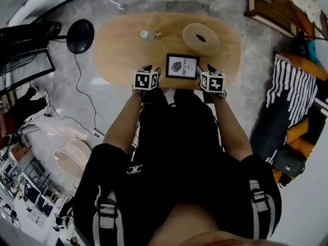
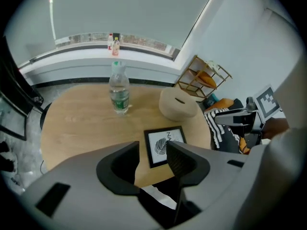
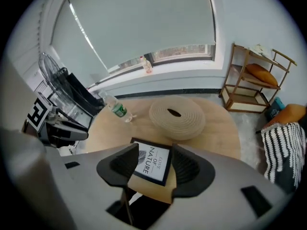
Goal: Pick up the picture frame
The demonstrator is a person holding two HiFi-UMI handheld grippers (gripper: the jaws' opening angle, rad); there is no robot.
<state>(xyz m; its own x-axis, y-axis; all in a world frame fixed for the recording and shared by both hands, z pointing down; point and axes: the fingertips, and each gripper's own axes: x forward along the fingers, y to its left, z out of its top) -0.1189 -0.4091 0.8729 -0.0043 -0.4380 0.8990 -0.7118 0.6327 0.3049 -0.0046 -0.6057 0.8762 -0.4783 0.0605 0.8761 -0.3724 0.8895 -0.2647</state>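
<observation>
The picture frame (image 1: 182,66) is black with a white leaf print. It lies flat near the front edge of the oval wooden table (image 1: 120,53). My left gripper (image 1: 149,68) hangs just left of it and my right gripper (image 1: 210,69) just right of it, both above the table edge. Each stands open with nothing held. In the left gripper view the picture frame (image 2: 161,142) shows beyond the gap of the left gripper (image 2: 152,150). In the right gripper view the picture frame (image 3: 152,163) lies past the spread jaws of the right gripper (image 3: 154,152).
A water bottle (image 1: 148,35) and a round woven disc (image 1: 201,38) stand on the table behind the frame. A black fan base (image 1: 80,36) is on the floor to the left. A wooden shelf (image 1: 271,6) and a striped cushion (image 1: 289,86) are on the right.
</observation>
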